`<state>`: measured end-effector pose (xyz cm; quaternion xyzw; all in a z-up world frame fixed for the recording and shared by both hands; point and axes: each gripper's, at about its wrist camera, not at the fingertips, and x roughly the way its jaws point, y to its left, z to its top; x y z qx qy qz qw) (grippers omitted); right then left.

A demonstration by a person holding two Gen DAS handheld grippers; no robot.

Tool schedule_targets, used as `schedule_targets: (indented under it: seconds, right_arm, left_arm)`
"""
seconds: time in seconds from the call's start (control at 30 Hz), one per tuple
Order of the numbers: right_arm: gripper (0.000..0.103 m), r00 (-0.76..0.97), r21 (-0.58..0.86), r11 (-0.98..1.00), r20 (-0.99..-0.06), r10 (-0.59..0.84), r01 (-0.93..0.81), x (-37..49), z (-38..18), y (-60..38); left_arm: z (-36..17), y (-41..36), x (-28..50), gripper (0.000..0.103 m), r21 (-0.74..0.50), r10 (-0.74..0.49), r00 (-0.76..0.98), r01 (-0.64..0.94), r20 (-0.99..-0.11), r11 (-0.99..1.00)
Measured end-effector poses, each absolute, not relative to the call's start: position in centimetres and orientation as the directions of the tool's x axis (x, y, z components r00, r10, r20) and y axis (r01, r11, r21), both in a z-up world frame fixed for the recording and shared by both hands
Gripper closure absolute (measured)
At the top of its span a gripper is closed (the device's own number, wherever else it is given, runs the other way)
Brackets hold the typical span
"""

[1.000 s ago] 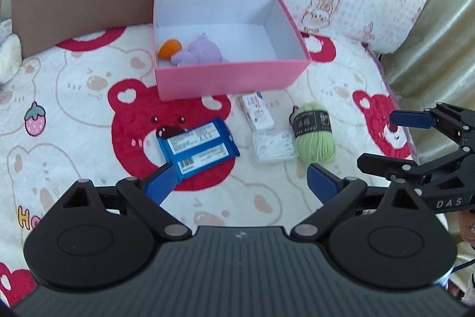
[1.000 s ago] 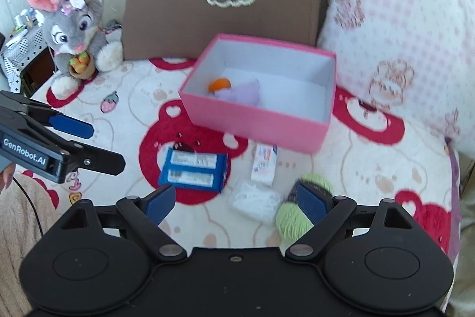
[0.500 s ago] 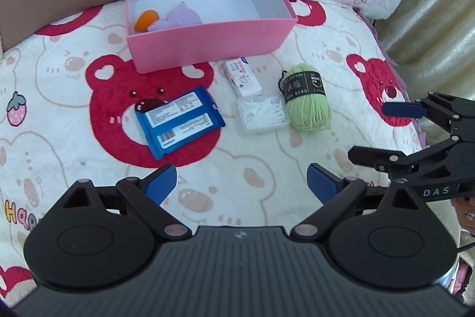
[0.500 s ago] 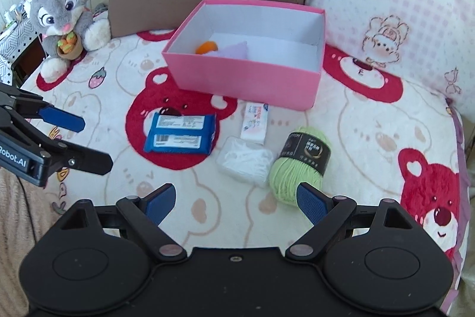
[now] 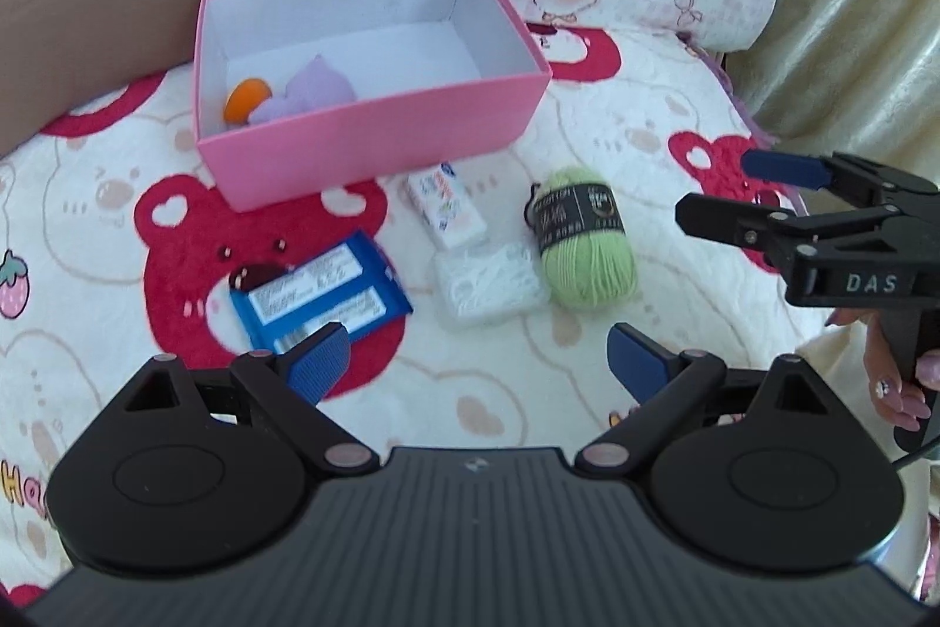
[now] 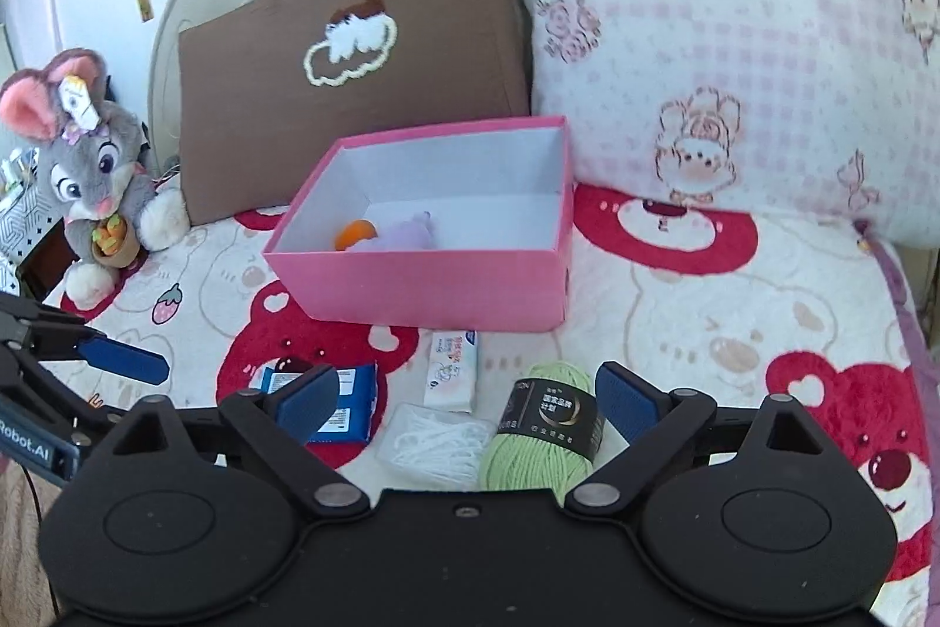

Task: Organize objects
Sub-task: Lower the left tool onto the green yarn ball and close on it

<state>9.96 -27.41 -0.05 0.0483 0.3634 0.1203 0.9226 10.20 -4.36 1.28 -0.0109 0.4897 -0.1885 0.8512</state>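
A pink box on the bed holds an orange ball and a purple plush. In front of it lie a blue packet, a white tissue pack, a clear bag of white picks and a green yarn ball. My left gripper is open and empty, its left finger just over the blue packet. My right gripper has its jaws opening. The yarn lies under the gap by the right finger, and the pads are not touching it.
A brown cushion and a pink checked pillow stand behind the box. A grey plush rabbit sits at the far left. The bed's right edge meets a beige curtain. A person's hand holds the right gripper.
Both grippers have come lower and nearer to the loose things. The right one now stands over the yarn and the clear bag, the left one over the blue packet.
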Motion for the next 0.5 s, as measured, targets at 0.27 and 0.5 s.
schedule_targets:
  seconds: [0.27,0.5]
  right_arm:
    - [0.006,0.626,0.459,0.888,-0.701,0.341,0.029,14.5,-3.5,-31.2]
    - [0.007,0.594,0.516,0.845,-0.726,0.346,0.139,14.8,-8.7,-32.4]
  left_arm:
    - [-1.5,-6.4,14.2,0.008,-0.292,-0.384,0.422,0.269,-0.821,0.918]
    - [-5.0,-6.6,17.0,0.008,-0.322,-0.4,0.462,0.24,-0.792,0.916]
